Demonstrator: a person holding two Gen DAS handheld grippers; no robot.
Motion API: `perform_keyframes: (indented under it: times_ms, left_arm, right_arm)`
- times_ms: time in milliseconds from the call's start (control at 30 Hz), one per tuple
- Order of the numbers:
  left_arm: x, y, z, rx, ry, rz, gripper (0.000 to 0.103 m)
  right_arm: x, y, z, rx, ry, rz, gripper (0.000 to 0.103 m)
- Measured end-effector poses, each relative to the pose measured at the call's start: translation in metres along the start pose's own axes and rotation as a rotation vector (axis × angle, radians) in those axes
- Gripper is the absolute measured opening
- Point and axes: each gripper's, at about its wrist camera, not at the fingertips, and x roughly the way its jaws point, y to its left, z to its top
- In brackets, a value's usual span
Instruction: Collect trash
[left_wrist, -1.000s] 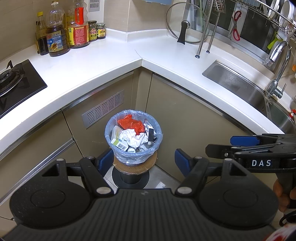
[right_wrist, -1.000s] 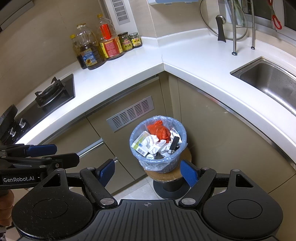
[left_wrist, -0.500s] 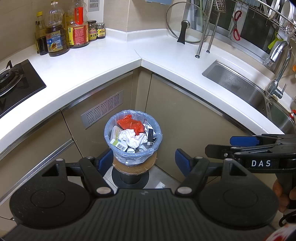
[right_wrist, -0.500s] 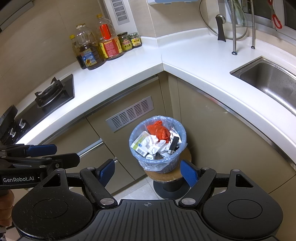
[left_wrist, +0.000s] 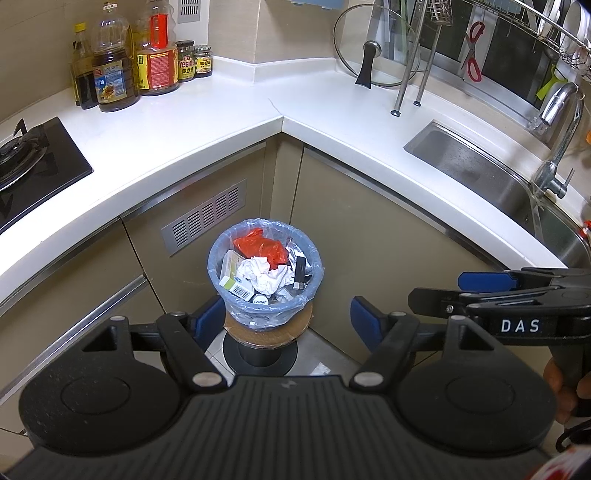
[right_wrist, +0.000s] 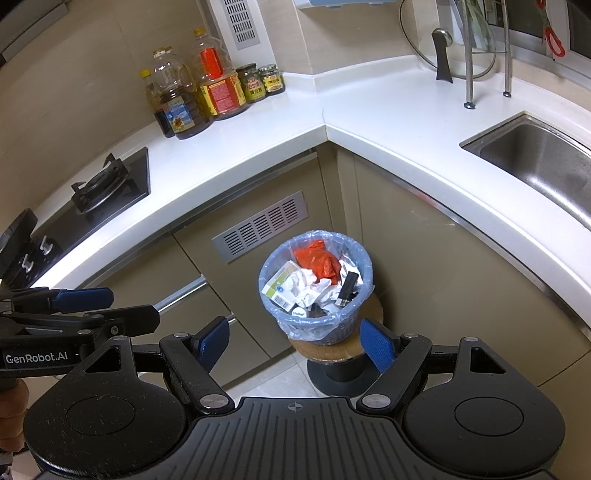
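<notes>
A small bin (left_wrist: 266, 314) lined with a blue bag stands on a round wooden stool (left_wrist: 267, 332) in the corner under the counter. It is full: a red plastic bag (left_wrist: 260, 245), crumpled white paper (left_wrist: 264, 275), a white-green carton (left_wrist: 232, 275) and a black stick (left_wrist: 300, 271). My left gripper (left_wrist: 286, 319) hangs open and empty above and in front of the bin. In the right wrist view the bin (right_wrist: 314, 332) sits just beyond my right gripper (right_wrist: 295, 343), also open and empty. Each gripper shows in the other's view: right gripper (left_wrist: 443, 290), left gripper (right_wrist: 125, 308).
A white L-shaped counter (left_wrist: 229, 122) wraps the corner. On it are oil bottles and jars (left_wrist: 140, 66), a gas stove (left_wrist: 33, 162) at left, a steel sink (left_wrist: 480, 173) with faucet (left_wrist: 557, 144) at right, and a pot lid (left_wrist: 373, 55). Beige cabinet doors (left_wrist: 369, 229) flank the bin.
</notes>
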Motion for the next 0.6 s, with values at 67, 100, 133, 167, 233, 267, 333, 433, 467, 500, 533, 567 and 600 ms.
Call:
perform_keyframes:
  times_ms: [67, 100, 133, 167, 233, 267, 333, 433, 467, 500, 533, 567, 600]
  left_arm:
    - [-0.0001, 0.0005, 0.0, 0.001, 0.0, -0.001, 0.073]
    - [-0.0002, 0.0007, 0.0001, 0.001, 0.0, -0.001, 0.073]
    - [0.0, -0.0001, 0.0002, 0.001, 0.0, 0.0, 0.073]
    - [-0.0001, 0.0006, 0.0001, 0.0, 0.0, 0.0, 0.073]
    - [0.0002, -0.0002, 0.0004, -0.001, 0.0, 0.002, 0.073]
    - [0.0005, -0.0004, 0.0007, -0.002, 0.0, 0.002, 0.073]
    - [0.001, -0.0012, 0.0015, -0.003, 0.0, 0.004, 0.073]
    - [0.0016, -0.0009, 0.0021, -0.004, 0.001, 0.004, 0.073]
    - [0.002, -0.0018, 0.0024, -0.006, 0.001, 0.006, 0.073]
    - [0.002, -0.0035, 0.0024, -0.009, 0.0, 0.009, 0.073]
    - [0.0023, -0.004, 0.0026, -0.011, 0.0, 0.01, 0.074]
    - [0.0022, -0.005, 0.0023, -0.015, -0.001, 0.012, 0.074]
    - [0.0025, -0.0063, 0.0025, -0.018, -0.001, 0.015, 0.074]
  right_arm:
    - [-0.0001, 0.0003, -0.0001, -0.001, 0.0, 0.002, 0.078]
    - [0.0, 0.0005, -0.0001, 0.0, 0.0, 0.002, 0.078]
    - [0.0002, 0.0001, 0.0002, -0.001, 0.0, 0.002, 0.078]
    - [0.0002, 0.0004, 0.0, 0.0, 0.0, 0.002, 0.078]
    - [0.0004, 0.0007, 0.0001, 0.0, 0.0, 0.002, 0.078]
    - [0.0006, 0.0009, 0.0, 0.0, 0.0, 0.003, 0.078]
    - [0.0011, 0.0012, 0.0001, 0.001, 0.0, 0.004, 0.078]
    - [0.0013, 0.0024, 0.0002, 0.001, 0.0, 0.003, 0.078]
    - [0.0014, 0.003, 0.0, 0.002, -0.001, 0.002, 0.078]
    - [0.0014, 0.0036, -0.0002, 0.002, -0.001, 0.002, 0.078]
    - [0.0019, 0.0036, 0.0001, 0.001, -0.001, 0.004, 0.078]
    - [0.002, 0.0048, -0.0001, 0.002, -0.001, 0.003, 0.078]
    - [0.0027, 0.0053, 0.0002, 0.001, 0.0, 0.004, 0.078]
